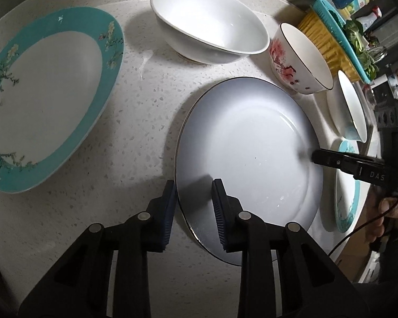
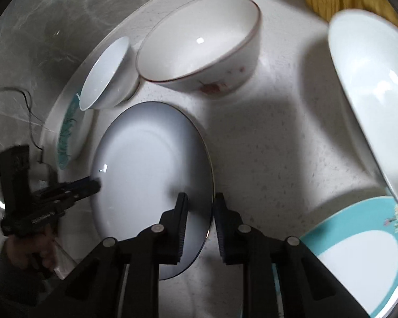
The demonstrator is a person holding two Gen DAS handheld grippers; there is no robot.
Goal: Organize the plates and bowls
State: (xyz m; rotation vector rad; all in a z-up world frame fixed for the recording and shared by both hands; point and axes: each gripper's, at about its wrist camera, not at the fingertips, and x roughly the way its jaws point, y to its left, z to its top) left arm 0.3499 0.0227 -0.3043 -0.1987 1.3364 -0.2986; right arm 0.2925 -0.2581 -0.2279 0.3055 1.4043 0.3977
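A grey-white plate (image 1: 252, 145) with a thin dark rim lies on the speckled counter. My left gripper (image 1: 194, 182) straddles its near-left rim, one pad outside and one inside, shut on it. The right wrist view shows my right gripper (image 2: 201, 194) clamped on the opposite rim of the same plate (image 2: 146, 159). Around it stand a large teal-rimmed plate (image 1: 47, 100), a big white bowl (image 1: 209, 26), a pink-flowered bowl (image 1: 299, 58), a small white bowl (image 1: 350, 108) and a small teal plate (image 1: 345, 193).
A teal basket (image 1: 331, 26) with yellow cloth and greens stands at the back right, bottles behind it. A person's hand (image 1: 390, 212) holds the right gripper past the counter's rounded edge. A cable (image 2: 26, 111) trails over the grey floor.
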